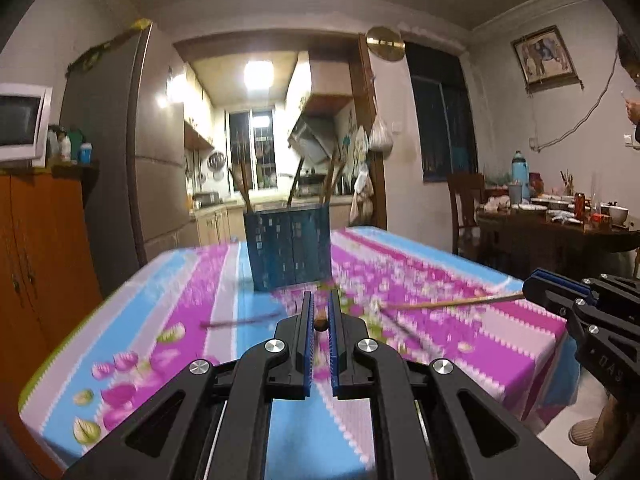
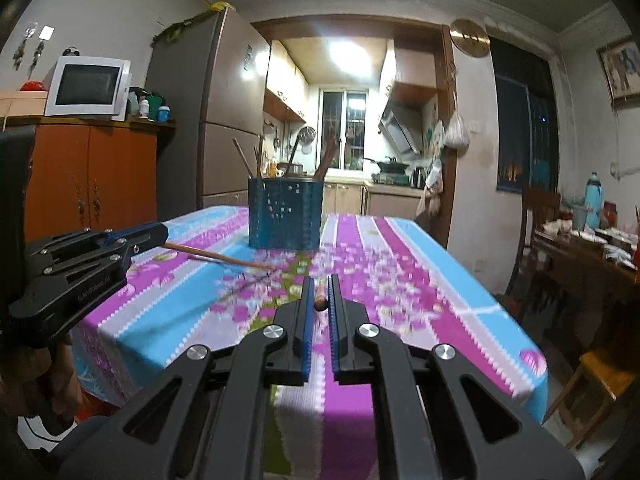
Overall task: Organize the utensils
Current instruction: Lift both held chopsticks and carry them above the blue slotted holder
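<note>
Left wrist view: the left claw (image 1: 320, 312) is pinching the butt end of 1 wooden chopstick (image 1: 320, 325), seen end-on as a small brown dot between the blue pads. The grip sits at the very end of the stick, so the rest of it hangs out in front as a long lever; a quick swing could make it pivot between the pads or slip free onto the tabletop (image 1: 192, 280). The blue utensil holder (image 1: 290, 248) stands ahead near the middle of the flowered cloth, already carrying several upright sticks. At the right edge the right claw (image 1: 530, 286) holds a second chopstick (image 1: 452, 303), which slants left across the cloth toward the centre line. Since both sticks aim at the same holder, they could cross or knock each other on the way in. At least 1 dark stick (image 1: 240, 321) appears to lie loose on the cloth, though blur makes that hard to confirm.

Right wrist view: the right claw (image 2: 319, 294) is likewise clamped on a stick's butt end, the brown tip showing between its pads. The left claw (image 2: 158, 234) enters from the left, its stick pointing toward the holder's base. The holder (image 2: 285, 216) is tall with a narrow mouth, and the sticks inside lean outward. A tip arriving low would strike the wall and could tip or shove the holder; a tip arriving among the leaning sticks could jam against them.
</note>
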Action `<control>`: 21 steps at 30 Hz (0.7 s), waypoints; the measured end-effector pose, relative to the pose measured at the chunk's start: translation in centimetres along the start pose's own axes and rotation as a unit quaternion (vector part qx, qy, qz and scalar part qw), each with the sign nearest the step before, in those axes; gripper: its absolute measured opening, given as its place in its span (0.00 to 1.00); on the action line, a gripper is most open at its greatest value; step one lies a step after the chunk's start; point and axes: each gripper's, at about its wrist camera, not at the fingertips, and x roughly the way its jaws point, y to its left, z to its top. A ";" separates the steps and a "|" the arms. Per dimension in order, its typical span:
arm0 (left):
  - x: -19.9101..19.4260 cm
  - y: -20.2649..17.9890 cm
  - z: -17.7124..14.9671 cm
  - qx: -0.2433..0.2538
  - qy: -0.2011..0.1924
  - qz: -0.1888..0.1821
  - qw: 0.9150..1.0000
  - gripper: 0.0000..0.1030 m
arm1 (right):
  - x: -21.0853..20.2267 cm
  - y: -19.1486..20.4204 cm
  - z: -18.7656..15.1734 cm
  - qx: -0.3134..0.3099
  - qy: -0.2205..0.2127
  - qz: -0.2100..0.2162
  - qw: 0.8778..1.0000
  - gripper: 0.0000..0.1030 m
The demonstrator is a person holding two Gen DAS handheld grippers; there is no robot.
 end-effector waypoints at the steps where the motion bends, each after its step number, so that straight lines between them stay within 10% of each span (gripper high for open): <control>1: 0.0 0.0 0.7 0.002 -0.009 0.001 1.000 0.08 | 0.0 -0.1 0.3 -0.003 -0.004 0.001 1.000 0.05; 21: 3.6 -0.5 8.5 0.018 -0.078 -0.005 0.997 0.08 | 5.9 -3.3 10.2 -0.030 -0.013 0.057 0.998 0.05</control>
